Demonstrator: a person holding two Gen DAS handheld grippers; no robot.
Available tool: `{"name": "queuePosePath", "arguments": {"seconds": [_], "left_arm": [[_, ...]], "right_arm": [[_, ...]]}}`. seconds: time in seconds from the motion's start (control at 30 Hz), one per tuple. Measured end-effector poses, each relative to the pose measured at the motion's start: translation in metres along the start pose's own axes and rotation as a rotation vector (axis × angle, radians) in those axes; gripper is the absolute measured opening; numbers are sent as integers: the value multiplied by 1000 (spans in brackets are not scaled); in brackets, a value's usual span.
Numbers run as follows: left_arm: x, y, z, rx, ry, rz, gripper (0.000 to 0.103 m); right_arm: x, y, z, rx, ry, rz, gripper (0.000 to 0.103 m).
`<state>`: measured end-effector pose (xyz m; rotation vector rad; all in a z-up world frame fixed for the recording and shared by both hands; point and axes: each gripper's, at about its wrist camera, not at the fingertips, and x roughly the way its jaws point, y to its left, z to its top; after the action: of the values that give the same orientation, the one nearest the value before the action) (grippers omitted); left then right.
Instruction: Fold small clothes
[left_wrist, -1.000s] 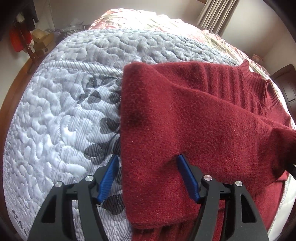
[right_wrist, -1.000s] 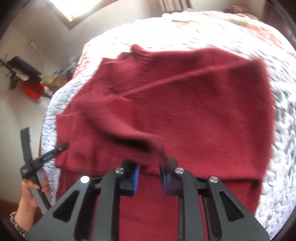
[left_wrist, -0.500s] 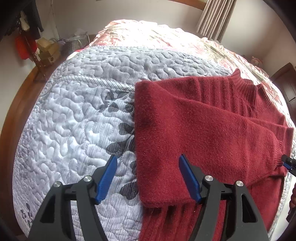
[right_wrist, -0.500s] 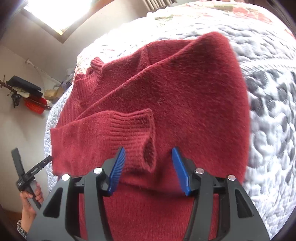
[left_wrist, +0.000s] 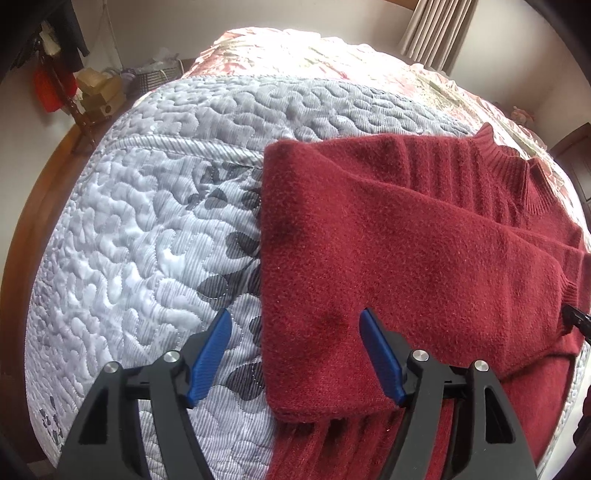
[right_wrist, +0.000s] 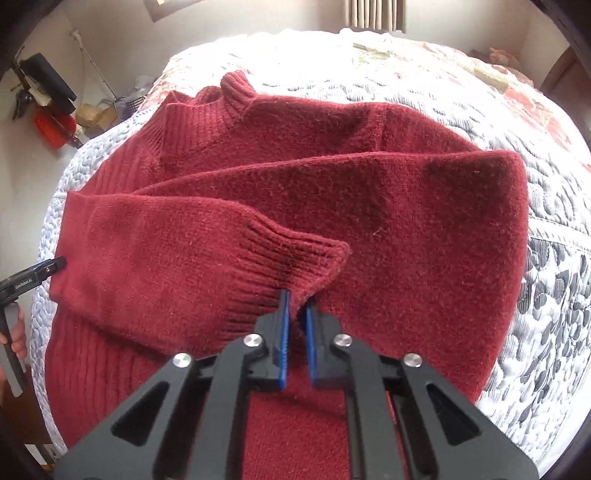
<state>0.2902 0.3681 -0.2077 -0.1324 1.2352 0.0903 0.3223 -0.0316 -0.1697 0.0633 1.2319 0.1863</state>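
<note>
A dark red knitted sweater lies on a quilted grey-and-white bedspread, both sleeves folded across its body. My left gripper hovers open above the sweater's folded left edge, blue pads wide apart and holding nothing. My right gripper is shut on the ribbed cuff of the sleeve that crosses the front. In the right wrist view the tip of the left gripper shows at the sweater's left edge, held by a hand.
The bedspread extends on either side of the sweater. A floral quilt covers the far part of the bed. A wooden bed frame runs along the left. Boxes and a red object stand by the wall.
My right gripper was shut on the sleeve, opened half a second ago, and has now shut on the cuff again. My left gripper stayed open, shifting only slightly over the sweater's edge.
</note>
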Motion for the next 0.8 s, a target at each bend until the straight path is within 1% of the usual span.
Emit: {"name": "queuePosePath", "arguments": {"seconds": [0.07, 0.13, 0.2, 0.23, 0.27, 0.37, 0.43, 0.5, 0.53, 0.57, 0.6, 0.67, 0.73, 0.8], "left_arm": [[0, -2, 2, 2, 1, 1, 72], [-4, -4, 4, 11, -14, 0, 72], [-9, -7, 7, 16, -33, 7, 72], [-10, -7, 9, 14, -40, 10, 72], [-10, -8, 12, 9, -44, 11, 73], [-5, -14, 19, 3, -43, 7, 73], [2, -22, 21, 15, -40, 9, 73], [12, -31, 23, 30, -27, 31, 73], [18, -34, 23, 37, -15, 43, 73], [23, -38, 24, 41, -6, 48, 73], [25, -39, 25, 41, -5, 47, 73], [24, -42, 27, 39, -12, 44, 73], [24, -43, 30, 43, -20, 45, 73], [28, -44, 33, 53, -13, 60, 77]], "right_arm": [[-6, -1, 2, 11, -10, 36, 5], [-24, -8, 7, 30, -53, 71, 5], [-43, -21, 10, 73, -93, 129, 5], [-53, -27, 11, 86, -113, 138, 5], [-60, -32, 9, 89, -130, 120, 5], [-75, -48, 5, 82, -172, 16, 5], [-66, -64, 1, 122, -148, -25, 5], [-49, -80, -5, 157, -98, -8, 6], [-37, -83, -9, 165, -74, -17, 7], [-30, -85, -12, 166, -54, -21, 10], [-30, -89, -15, 167, -49, -19, 14], [-34, -91, -18, 187, -73, 5, 20], [-38, -92, -19, 186, -84, 4, 21], [-31, -93, -19, 175, -63, -18, 16]]}}
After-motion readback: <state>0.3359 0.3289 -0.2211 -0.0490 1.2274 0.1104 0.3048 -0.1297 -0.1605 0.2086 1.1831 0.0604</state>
